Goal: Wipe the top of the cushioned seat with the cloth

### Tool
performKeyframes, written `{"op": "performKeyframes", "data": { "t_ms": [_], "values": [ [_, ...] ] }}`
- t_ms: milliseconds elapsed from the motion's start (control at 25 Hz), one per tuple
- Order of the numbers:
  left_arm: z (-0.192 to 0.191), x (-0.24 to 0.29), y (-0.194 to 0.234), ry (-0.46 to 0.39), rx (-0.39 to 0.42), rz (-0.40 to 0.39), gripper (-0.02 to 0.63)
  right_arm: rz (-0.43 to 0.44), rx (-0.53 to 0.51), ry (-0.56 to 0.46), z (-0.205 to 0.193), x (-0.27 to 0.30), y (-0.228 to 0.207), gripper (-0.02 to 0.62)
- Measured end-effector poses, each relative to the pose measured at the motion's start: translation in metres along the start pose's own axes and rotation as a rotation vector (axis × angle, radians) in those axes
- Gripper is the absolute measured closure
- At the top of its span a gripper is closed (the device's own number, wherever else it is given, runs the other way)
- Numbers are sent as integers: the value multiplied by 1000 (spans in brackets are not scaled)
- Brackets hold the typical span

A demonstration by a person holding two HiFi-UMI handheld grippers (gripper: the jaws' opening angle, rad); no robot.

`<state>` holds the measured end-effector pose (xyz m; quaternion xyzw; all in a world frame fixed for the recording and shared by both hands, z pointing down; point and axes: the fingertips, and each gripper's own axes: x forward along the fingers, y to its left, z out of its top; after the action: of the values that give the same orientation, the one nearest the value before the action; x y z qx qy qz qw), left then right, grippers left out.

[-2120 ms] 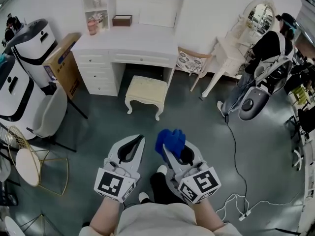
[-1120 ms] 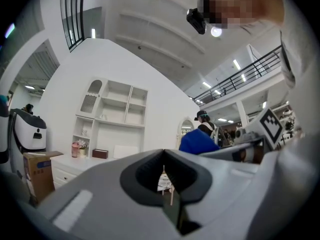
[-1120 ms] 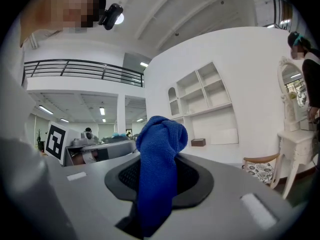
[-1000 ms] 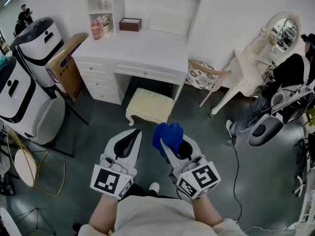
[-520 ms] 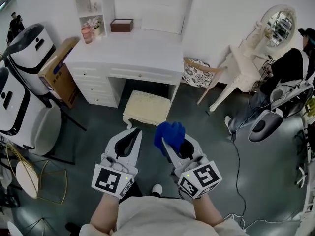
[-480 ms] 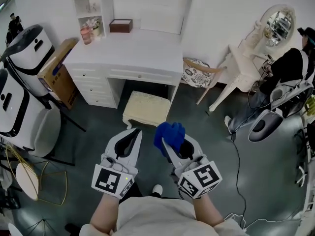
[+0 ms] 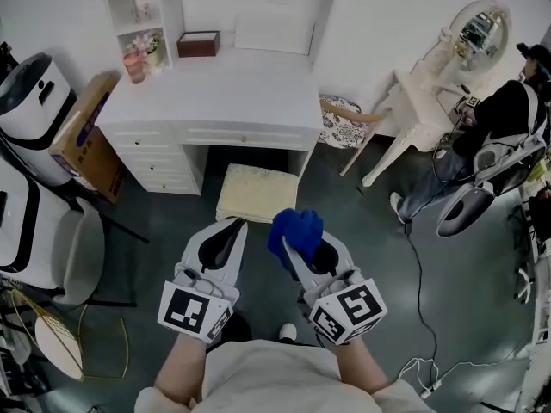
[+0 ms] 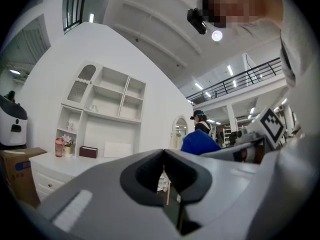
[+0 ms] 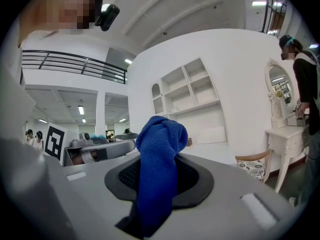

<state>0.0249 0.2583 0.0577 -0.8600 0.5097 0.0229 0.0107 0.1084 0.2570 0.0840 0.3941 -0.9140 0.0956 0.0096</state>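
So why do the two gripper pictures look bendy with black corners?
Left gripper view: a wide-angle lens bows the white shelf unit and leaves black corners. Right gripper view: same curve; the close blue cloth looks huge. Head view: milder bending, no black corners.

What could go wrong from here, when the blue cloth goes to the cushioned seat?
The cushioned seat stands close against the white desk, so the right gripper might bump the desk front while wiping the far side. The cloth is bunched in a lump at the jaws, so the hard jaws may rub the cushion.
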Motion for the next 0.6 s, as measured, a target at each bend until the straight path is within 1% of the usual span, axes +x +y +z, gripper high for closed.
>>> {"op": "performKeyframes", "data": {
  "t_ms": [200, 600],
  "values": [
    [0, 8, 41, 1, -7, -38, 607, -52, -3, -6, 5, 37, 4, 469],
    [-11, 15, 92, 19, -17, -132, 607, -147, 25, -6, -4, 83, 17, 469]
  ]
}}
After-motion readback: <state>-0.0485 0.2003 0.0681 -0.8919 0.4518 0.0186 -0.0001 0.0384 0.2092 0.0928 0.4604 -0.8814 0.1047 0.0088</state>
